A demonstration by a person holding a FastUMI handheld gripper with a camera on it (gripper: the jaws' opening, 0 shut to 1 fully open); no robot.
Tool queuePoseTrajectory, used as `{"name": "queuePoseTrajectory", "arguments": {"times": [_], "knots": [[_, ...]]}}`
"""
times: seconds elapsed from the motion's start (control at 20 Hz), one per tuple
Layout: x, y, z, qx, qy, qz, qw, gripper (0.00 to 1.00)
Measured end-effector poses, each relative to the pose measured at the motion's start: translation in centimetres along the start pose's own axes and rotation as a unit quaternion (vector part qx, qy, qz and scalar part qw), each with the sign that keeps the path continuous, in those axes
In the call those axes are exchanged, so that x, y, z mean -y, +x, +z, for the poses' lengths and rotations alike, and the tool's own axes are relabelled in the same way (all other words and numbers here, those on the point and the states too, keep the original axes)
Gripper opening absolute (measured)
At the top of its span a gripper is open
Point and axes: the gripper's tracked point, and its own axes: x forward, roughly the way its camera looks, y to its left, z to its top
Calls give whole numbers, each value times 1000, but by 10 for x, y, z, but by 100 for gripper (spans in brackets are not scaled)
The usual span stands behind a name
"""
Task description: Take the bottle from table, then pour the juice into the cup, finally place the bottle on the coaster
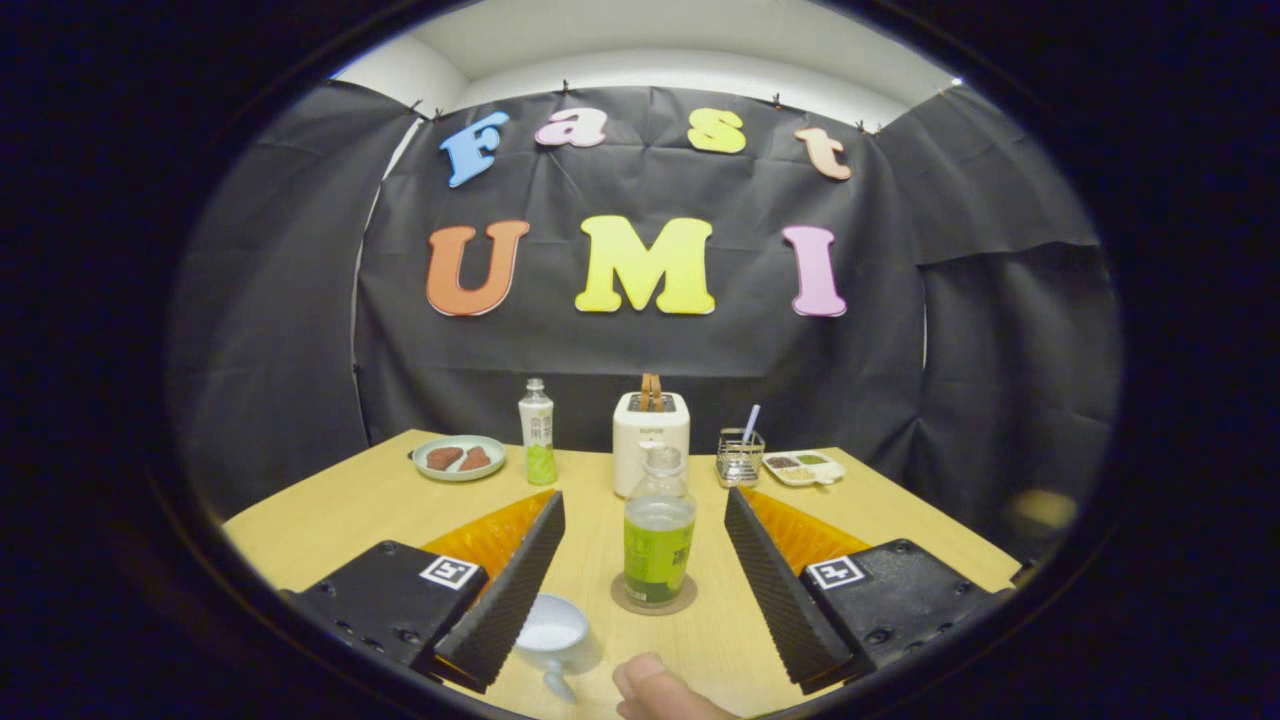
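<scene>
A clear bottle (658,530) with a green label and green juice stands upright on a round brown coaster (653,598), just ahead of my fingers and between their lines. My gripper (645,515) is open, with both fingers well apart from the bottle. A small white cup (553,632) with a handle sits on the wooden table (330,520) beside my left finger, partly hidden by it.
At the table's back stand a second bottle (538,432), a plate with red pieces (459,458), a white toaster (650,430), a wire holder (740,457) and a small snack tray (803,466). A fingertip (660,690) pokes in near the front edge.
</scene>
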Motion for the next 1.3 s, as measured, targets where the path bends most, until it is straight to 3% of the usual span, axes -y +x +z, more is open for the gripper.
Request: {"name": "queuePoseTrajectory", "arguments": {"times": [0.35,0.65,0.95,1.3], "knots": [[11,-84,9,4,-2,7,1000,100],[48,-143,-2,10,-8,-4,1000,100],[82,-178,-19,3,-22,-18,1000,100],[109,-198,-59,-17,14,-10,1000,100]]}}
